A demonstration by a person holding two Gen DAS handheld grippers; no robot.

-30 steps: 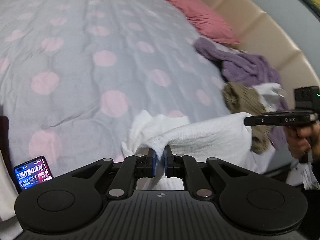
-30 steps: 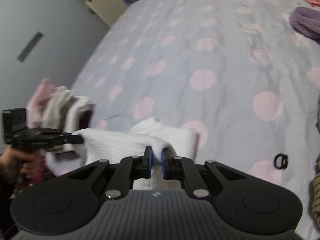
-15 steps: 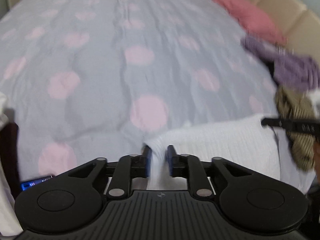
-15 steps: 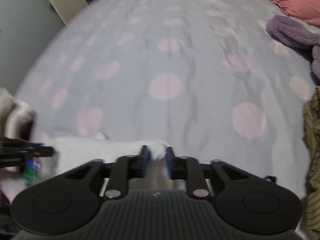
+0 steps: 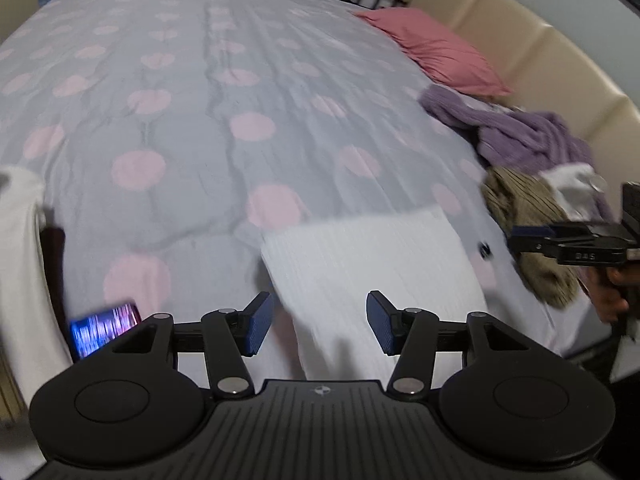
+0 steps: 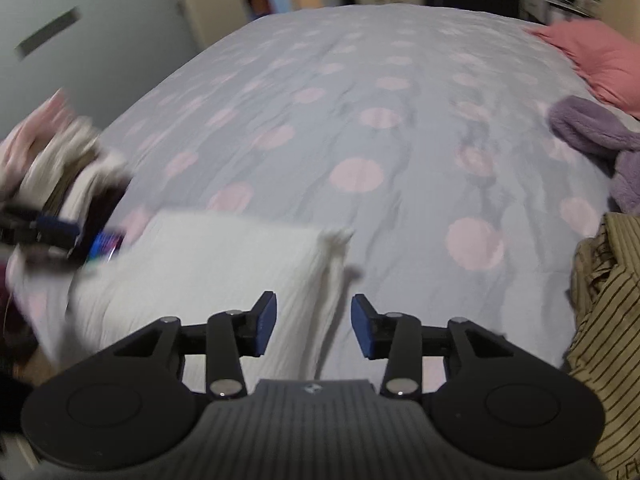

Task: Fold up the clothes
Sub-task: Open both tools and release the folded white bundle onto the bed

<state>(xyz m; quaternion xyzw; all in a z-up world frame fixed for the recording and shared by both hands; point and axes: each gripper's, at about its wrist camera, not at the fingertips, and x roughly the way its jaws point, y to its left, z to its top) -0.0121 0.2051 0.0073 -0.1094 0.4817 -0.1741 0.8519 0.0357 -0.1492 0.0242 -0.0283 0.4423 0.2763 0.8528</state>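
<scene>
One white ribbed knit garment is seen laid flat as a rectangle at the near edge of the grey pink-dotted bed. Both the left gripper and right gripper are held apart, empty. Two crumpled garments, one purple fleece and one olive striped, are judged unfolded; one stack is seen at the left.

My left wrist camera sits low behind its spread fingers, facing up the bed; white garment close ahead, my other tool at far right. Right wrist camera likewise, garment ahead-left, left tool at far left. Both share the garment, pink pillow and purple pile.
</scene>
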